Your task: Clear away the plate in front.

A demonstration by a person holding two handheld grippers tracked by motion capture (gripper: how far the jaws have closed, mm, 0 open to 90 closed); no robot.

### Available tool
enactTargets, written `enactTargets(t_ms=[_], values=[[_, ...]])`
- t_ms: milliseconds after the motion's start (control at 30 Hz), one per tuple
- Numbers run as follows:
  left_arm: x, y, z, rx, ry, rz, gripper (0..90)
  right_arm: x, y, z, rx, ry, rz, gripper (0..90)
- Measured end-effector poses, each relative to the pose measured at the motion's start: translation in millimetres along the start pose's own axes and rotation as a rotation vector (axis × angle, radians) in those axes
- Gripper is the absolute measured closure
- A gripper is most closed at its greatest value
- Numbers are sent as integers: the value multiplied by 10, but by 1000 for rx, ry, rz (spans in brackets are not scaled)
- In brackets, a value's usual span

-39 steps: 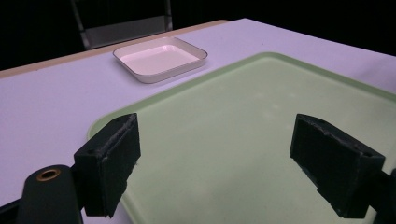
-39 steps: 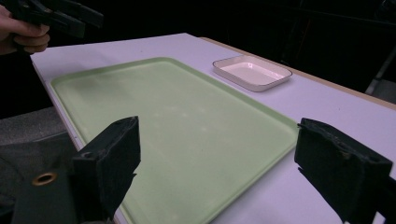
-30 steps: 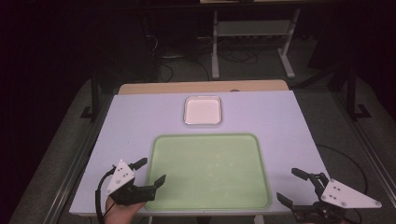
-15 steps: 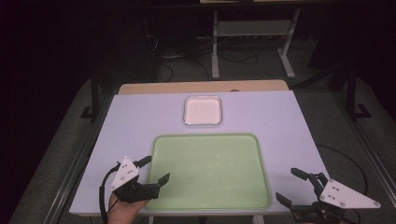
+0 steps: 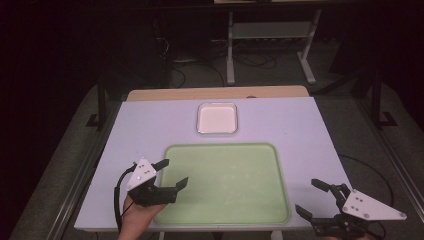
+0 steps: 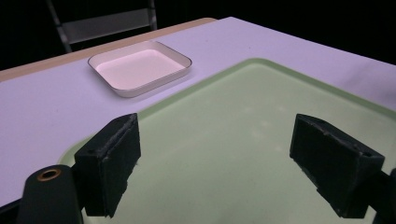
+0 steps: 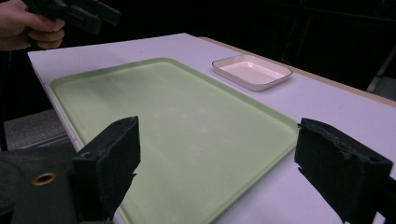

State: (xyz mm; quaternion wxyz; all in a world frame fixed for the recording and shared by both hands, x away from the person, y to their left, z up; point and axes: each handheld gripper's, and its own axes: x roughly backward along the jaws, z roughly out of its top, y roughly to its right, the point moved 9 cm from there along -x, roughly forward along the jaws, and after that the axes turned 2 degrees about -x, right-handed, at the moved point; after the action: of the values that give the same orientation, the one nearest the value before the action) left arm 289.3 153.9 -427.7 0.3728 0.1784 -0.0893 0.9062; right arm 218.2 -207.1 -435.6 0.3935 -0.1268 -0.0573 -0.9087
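Scene: person at table w/ a two-jaw gripper in each hand; lavender table top carries a green tray and, beyond it, a small white dish.
Left gripper: jaws wide apart, nothing between them; hangs over the tray's near-left corner, pointed inward across the tray. In the left gripper view the green tray lies directly under and ahead of the jaws.
Right gripper: jaws also apart, empty; sits off the tray's near-right corner, over bare table near the front edge, aimed back toward the tray.
Tray position: centre-front of table, long axis running left-right, apart from the dish by a strip of table.
Dish position: behind the tray's far edge, roughly on the centre line; white dish seen far ahead-right in the right gripper view.
Key relation: tray lies between the two grippers; left one is nearer, already over the rim, right one just outside it.
Likely next: prob. each gripper closes on its own short side's rim; dish is well apart from both.
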Motion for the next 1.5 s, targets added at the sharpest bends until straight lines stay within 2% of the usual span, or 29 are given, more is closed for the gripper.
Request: enactTargets(t_ms=[433,733,967,1100,1167,1233,1500], values=[[-275,-74,142,-16,-34,-21,156,-20,-5,6,0,-4,6,134],[-499,-147,218,-29,-59,-16,158,-4,-2,16,1,-1,8,134],[-639,-224,271,-38,-67,5,159,13,12,28,5,2,3,135],[-697,-274,282,-26,-78,9,163,12,24,29,-1,2,5,135],[-716,-285,299,-24,-68,1,212,8,24,29,5,-1,4,134],[-744,-307,319,-22,-70,5,211,4,20,31,9,-3,3,135],[-895,-420,489,-33,-74,29,198,-8,23,37,13,-6,2,135]])
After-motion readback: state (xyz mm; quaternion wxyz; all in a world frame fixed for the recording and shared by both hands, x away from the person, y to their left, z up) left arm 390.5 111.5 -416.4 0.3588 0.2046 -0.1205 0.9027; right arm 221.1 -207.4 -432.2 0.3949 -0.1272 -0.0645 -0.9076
